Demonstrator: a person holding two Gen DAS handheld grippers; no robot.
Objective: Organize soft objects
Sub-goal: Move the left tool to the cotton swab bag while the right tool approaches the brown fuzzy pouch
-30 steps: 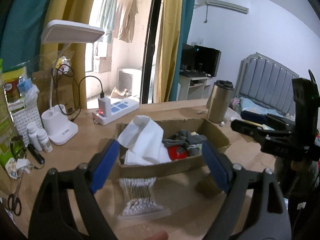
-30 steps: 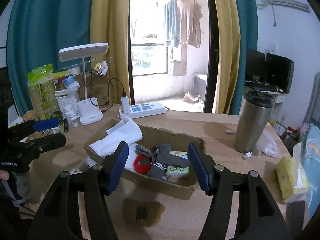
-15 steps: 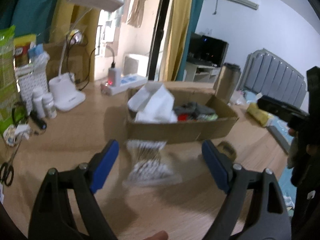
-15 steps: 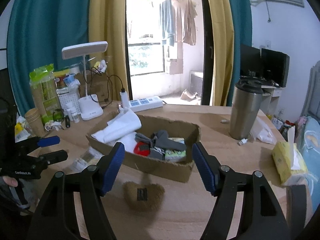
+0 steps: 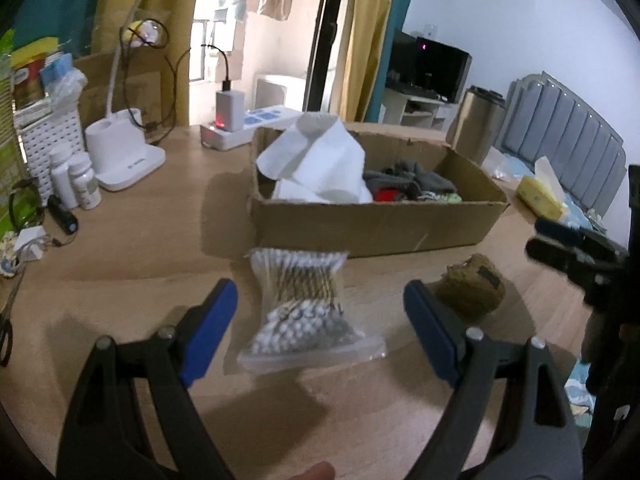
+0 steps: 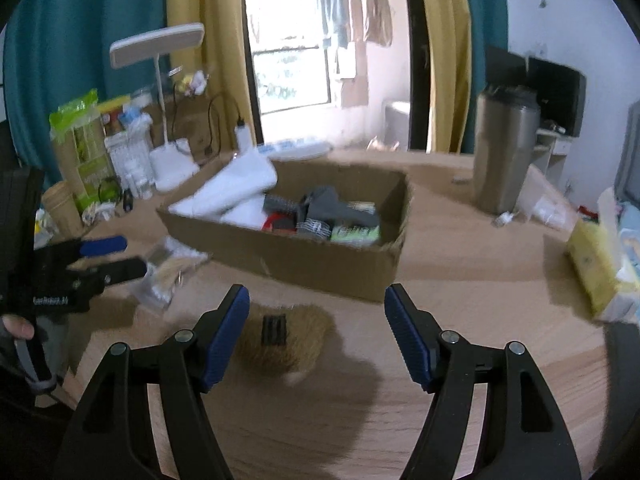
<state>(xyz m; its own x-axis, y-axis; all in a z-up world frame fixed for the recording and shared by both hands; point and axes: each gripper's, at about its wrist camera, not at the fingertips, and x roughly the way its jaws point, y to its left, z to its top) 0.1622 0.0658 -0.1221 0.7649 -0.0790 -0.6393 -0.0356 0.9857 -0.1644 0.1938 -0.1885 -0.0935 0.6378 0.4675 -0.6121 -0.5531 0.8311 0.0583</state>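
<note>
A cardboard box (image 5: 372, 222) on the wooden table holds a white cloth (image 5: 320, 164), grey socks (image 5: 412, 178) and a red item (image 5: 390, 195). A clear bag of cotton swabs (image 5: 302, 300) lies in front of the box, between the open jaws of my left gripper (image 5: 320, 334). A brown fuzzy pouch (image 6: 280, 338) lies just ahead of my open right gripper (image 6: 316, 334), nearer its left finger. The pouch also shows in the left wrist view (image 5: 470, 290). The box (image 6: 304, 256) and the swab bag (image 6: 168, 276) show in the right wrist view. Both grippers are empty.
A white desk lamp (image 5: 126, 160), power strip (image 5: 240, 130), pill bottles (image 5: 76, 182) and a white basket (image 5: 38, 148) stand at the left. A steel tumbler (image 6: 504, 148) and a yellow tissue pack (image 6: 600, 272) are at the right. Scissors (image 5: 6, 320) lie at the left edge.
Both grippers have pulled back and dropped lower toward the table. The swab bag now sits between the left jaws, and the pouch lies closer to the right jaws.
</note>
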